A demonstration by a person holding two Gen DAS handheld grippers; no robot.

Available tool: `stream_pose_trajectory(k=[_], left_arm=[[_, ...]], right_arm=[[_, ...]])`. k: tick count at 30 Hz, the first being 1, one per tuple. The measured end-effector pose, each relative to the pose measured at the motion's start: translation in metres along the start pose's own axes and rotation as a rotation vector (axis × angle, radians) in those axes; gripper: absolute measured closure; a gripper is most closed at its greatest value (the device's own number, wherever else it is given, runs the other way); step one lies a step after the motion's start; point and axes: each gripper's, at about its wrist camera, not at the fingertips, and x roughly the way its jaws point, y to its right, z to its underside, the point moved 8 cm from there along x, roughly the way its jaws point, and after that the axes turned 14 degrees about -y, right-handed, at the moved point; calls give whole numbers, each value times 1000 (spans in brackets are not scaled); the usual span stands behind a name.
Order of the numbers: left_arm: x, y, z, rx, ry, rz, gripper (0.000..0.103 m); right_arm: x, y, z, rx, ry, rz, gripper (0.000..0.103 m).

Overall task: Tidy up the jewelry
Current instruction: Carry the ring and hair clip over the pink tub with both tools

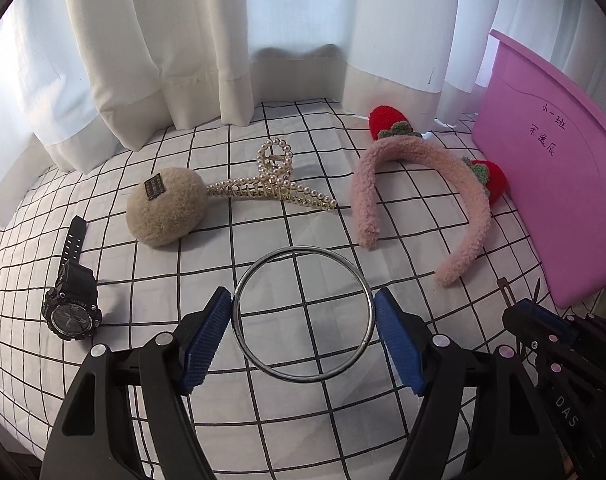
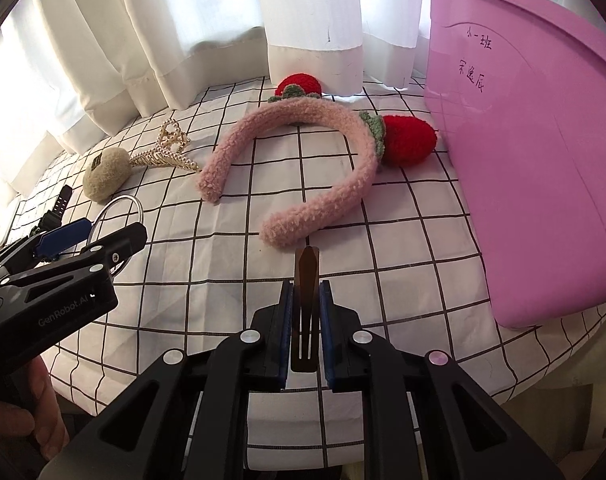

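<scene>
Gripping silver bangle [image 1: 301, 314] in left jaws, brown hair clip [image 2: 306, 312] in right jaws; pink bin [image 2: 543, 160] crowds right.

I take the headband [image 1: 419, 204] as my landmark on the worktop [image 1: 263, 400]. Just right of it stands the tub [image 1: 551, 184], touching one of its plush berries. Left of it lies the pearl claw clip [image 1: 271, 184], whose far end touches the plush ball [image 1: 165, 208]; further left again lies the watch [image 1: 73, 284]. Nearer me than the headband, the bangle [image 1: 301, 314] sits between my left gripper's [image 1: 303, 340] jaws, and the flat hair clip [image 2: 306, 308] between my right gripper's [image 2: 305, 320] jaws. Behind the headband hang the curtains [image 1: 183, 60].
</scene>
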Motion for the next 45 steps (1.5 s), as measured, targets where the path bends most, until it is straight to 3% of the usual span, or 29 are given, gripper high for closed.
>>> stream_pose_trajectory(k=[11, 19, 24, 33, 45], left_arm=[[-60, 4, -27, 15, 95, -4, 32], [-116, 36, -59, 62, 186, 11, 32], [-139, 72, -79, 115, 231, 29, 32], [-167, 165, -107, 220, 265, 152, 32], [-166, 274, -127, 308, 239, 222, 32]], right_arm=[[-74, -1, -30, -22, 140, -16, 90], [-138, 20, -56, -15, 266, -22, 90], [-172, 50, -66, 15, 331, -8, 90], [-200, 133, -70, 120, 377, 31, 90], [-202, 224, -64, 211, 328, 35, 90]])
